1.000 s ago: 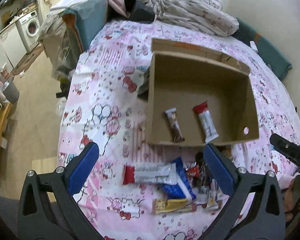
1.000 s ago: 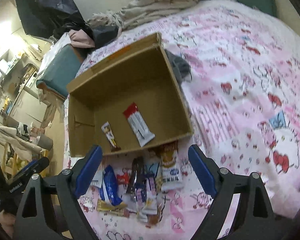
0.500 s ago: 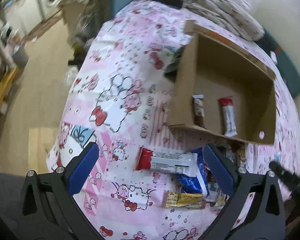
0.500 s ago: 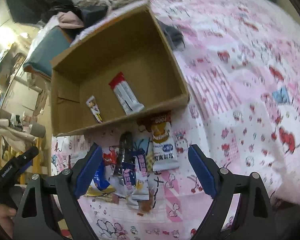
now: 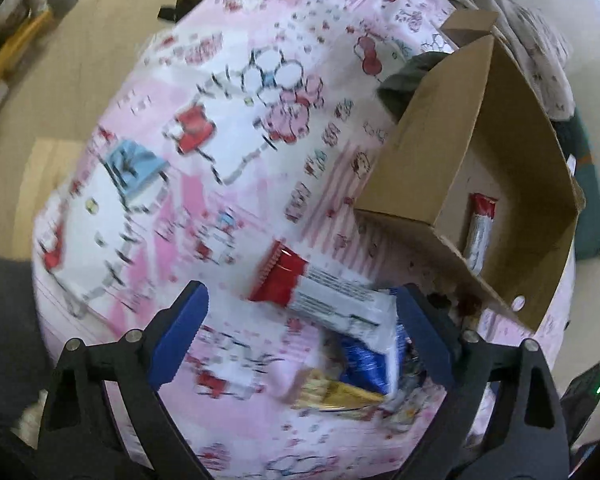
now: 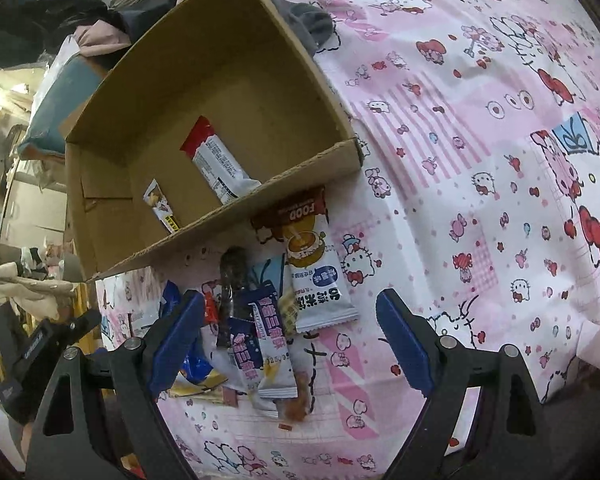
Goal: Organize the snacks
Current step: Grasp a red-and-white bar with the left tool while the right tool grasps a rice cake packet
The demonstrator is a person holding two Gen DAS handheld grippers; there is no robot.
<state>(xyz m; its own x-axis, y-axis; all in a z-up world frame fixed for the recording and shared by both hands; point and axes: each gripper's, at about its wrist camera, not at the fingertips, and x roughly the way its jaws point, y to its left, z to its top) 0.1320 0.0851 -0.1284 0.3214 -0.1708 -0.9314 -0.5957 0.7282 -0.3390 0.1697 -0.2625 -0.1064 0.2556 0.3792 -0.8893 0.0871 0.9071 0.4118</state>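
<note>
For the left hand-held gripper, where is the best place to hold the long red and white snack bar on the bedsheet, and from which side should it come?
Grip the red and white snack bar across its narrow width near the red end, coming down from above. It lies flat; its white end rests on the blue packet, while the red end lies on bare sheet. The left hand-held gripper is open, probably wide enough.
</note>
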